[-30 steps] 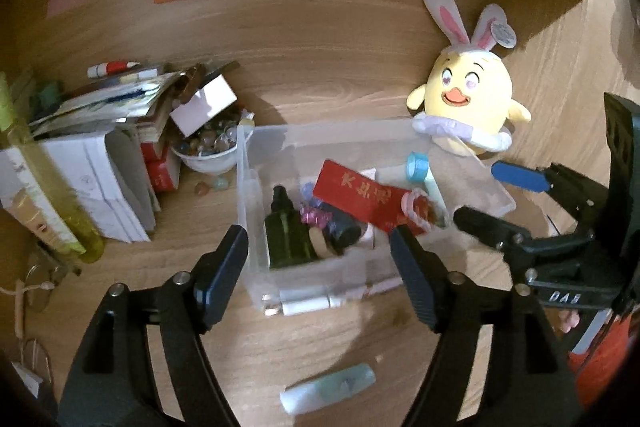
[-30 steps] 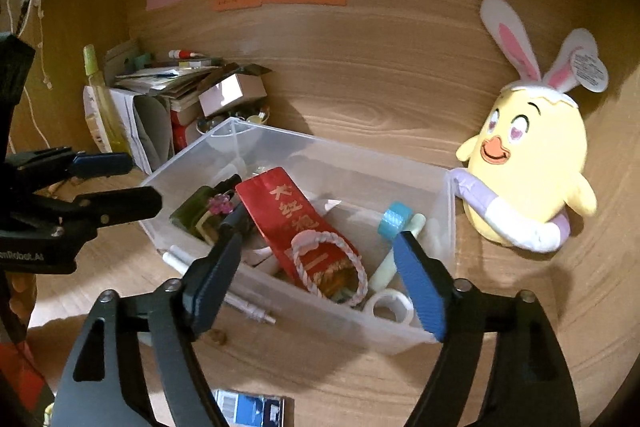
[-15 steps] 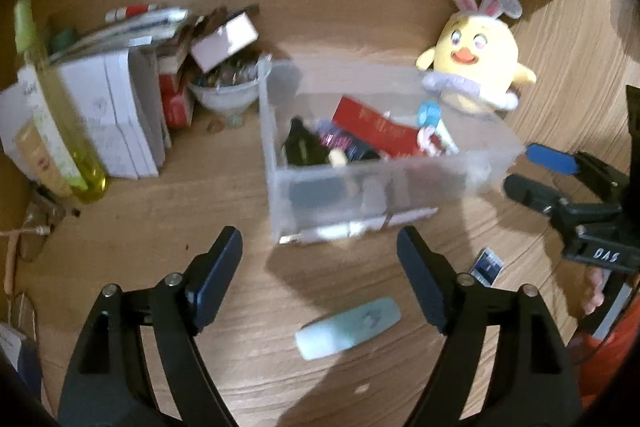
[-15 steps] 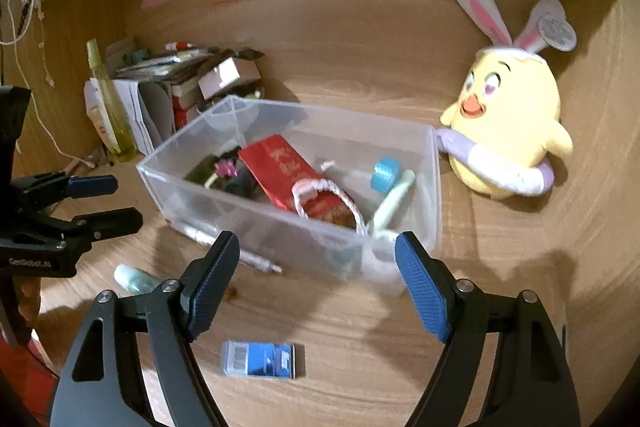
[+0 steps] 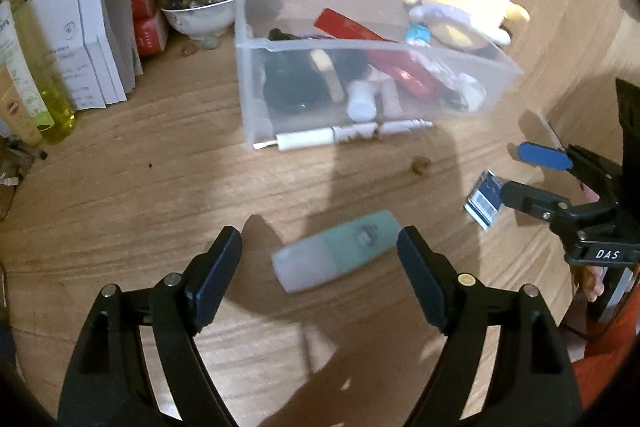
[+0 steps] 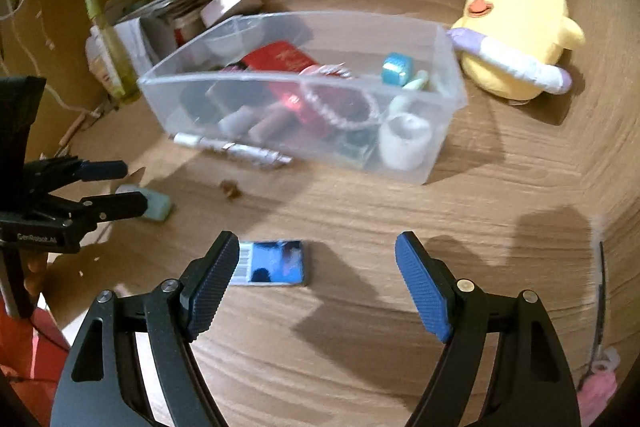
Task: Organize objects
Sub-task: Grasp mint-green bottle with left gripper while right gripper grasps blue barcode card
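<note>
A clear plastic bin (image 5: 256, 95) (image 6: 444, 131) holds a red packet, dark bottles, tape rolls and small items. A pale green tube (image 5: 340, 249) lies on the wooden desk between the fingers of my open left gripper (image 5: 320, 275); it also shows in the right wrist view (image 6: 154, 205). A small blue card pack (image 6: 272, 263) (image 5: 484, 199) lies by the left finger of my open right gripper (image 6: 316, 277). A white pen (image 5: 340, 137) (image 6: 236, 149) lies against the bin's front wall.
A yellow bunny-eared plush (image 5: 464, 3) (image 6: 516, 31) sits behind the bin. A bowl of stones (image 5: 198, 15), stacked papers and boxes (image 5: 84, 39) and a yellow-green bottle (image 5: 44, 83) stand at the left. A small brown crumb (image 5: 420, 165) lies on the desk.
Both grippers have pulled back from the bin and tilted down toward the desk. The green tube now lies between the left fingers, the blue pack near the right ones. Both stayed open.
</note>
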